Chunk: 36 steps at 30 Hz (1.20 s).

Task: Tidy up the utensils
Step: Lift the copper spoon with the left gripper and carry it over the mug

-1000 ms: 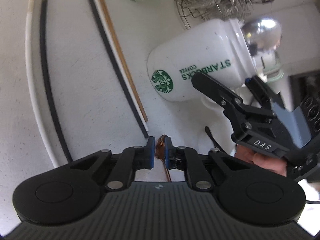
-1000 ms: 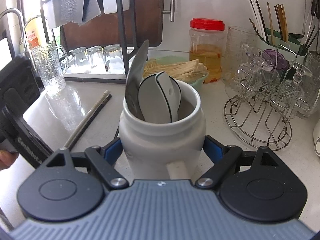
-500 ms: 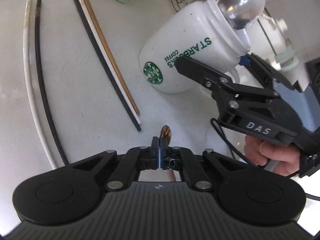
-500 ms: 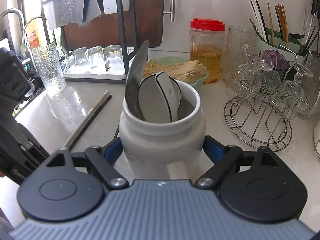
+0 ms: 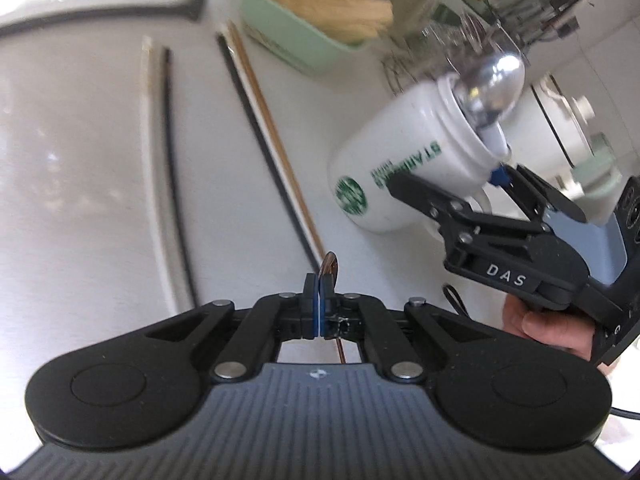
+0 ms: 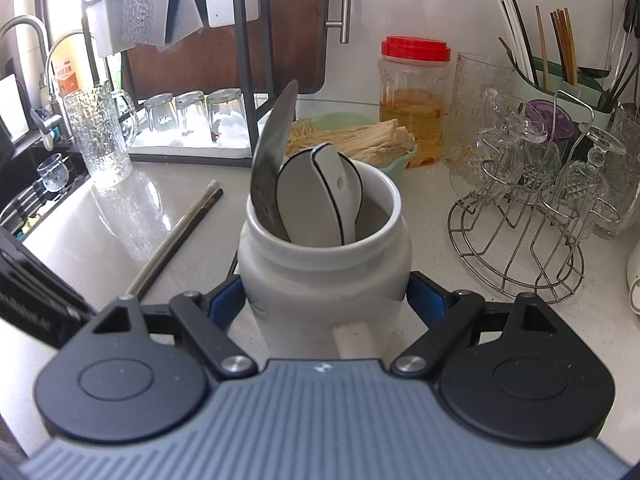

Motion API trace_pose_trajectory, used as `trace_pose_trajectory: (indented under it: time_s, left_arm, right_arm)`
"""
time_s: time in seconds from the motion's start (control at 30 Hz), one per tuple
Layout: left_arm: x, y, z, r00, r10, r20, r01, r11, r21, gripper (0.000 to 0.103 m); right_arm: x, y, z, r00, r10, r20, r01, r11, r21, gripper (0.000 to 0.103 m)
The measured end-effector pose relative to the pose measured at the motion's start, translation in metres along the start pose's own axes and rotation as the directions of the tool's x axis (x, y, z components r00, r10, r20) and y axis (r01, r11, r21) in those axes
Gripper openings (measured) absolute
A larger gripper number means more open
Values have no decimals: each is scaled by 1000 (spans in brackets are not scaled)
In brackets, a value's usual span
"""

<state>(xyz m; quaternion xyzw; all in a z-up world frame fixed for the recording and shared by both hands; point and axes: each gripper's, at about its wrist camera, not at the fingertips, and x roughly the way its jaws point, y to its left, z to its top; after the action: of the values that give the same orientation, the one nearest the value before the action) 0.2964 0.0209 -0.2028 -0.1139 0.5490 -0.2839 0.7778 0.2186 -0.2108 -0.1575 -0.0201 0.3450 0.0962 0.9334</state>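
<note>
On the pale counter (image 6: 120,240), near the sink end: utensils in course of sorting.

Left tool (image 5: 319,280): jaws fully closed, pads pinching a small copper-brown spoon (image 5: 329,269); bowl stands just above the pads, thin handle runs down behind them.

Right tool (image 6: 326,300): jaws partly spread, blue pads pressed on both sides of a white Starbucks mug (image 6: 324,276), handle facing the camera. A hand (image 5: 548,330) grips this tool from below.

Mug contents: one large steel spoon (image 6: 276,160), bowl up, and white ceramic spoons (image 6: 316,196) with dark rims.

Loose on the counter, left of the mug: chopsticks (image 5: 264,152), black, white and brown, lying close together; a further white and black pair (image 5: 158,140) lies apart.

Behind: green basket (image 5: 296,40) of pale sticks.
</note>
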Motion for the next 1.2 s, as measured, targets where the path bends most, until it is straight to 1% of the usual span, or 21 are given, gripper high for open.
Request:
trace_pose_trajectory:
  time_s: [0.1,0.2,0.33,0.47,0.63,0.77,0.93,1.2]
  left_arm:
    - [-19,1,0,997,57,53,-57,998,0,0]
    - [-41,-1,3,988,104,113,-105,994,4,0]
    - [-67,-4,11,969,159,188,-163,987,9,0]
    - [-76,-22,28,949,197,247,-208,978,19,0]
    - [-88,-31,34,931,220,291,-240,970,35,0]
    - [-86,-43,41,919,229,321,-255,966,43,0]
    - [-97,-55,47,910,222,351,-266,961,79,0]
    - [-130,-81,60,890,203,409,-273,955,120,0]
  right_arm:
    - [0,1,1,1000,-5,-6,5,1000,-4,89]
    - [0,3,2,1000,-15,-13,15,1000,-5,89]
    - [-1,6,1,999,-25,-24,25,1000,0,89]
    - [-1,10,1,999,-36,-31,37,999,9,89]
    - [-1,15,1,998,-59,-39,60,998,27,89]
    - [-1,18,1,996,-76,-44,78,996,39,89]
    - [-3,23,-1,996,-85,-42,87,995,44,89]
    - [-3,26,-1,995,-87,-43,89,995,43,89]
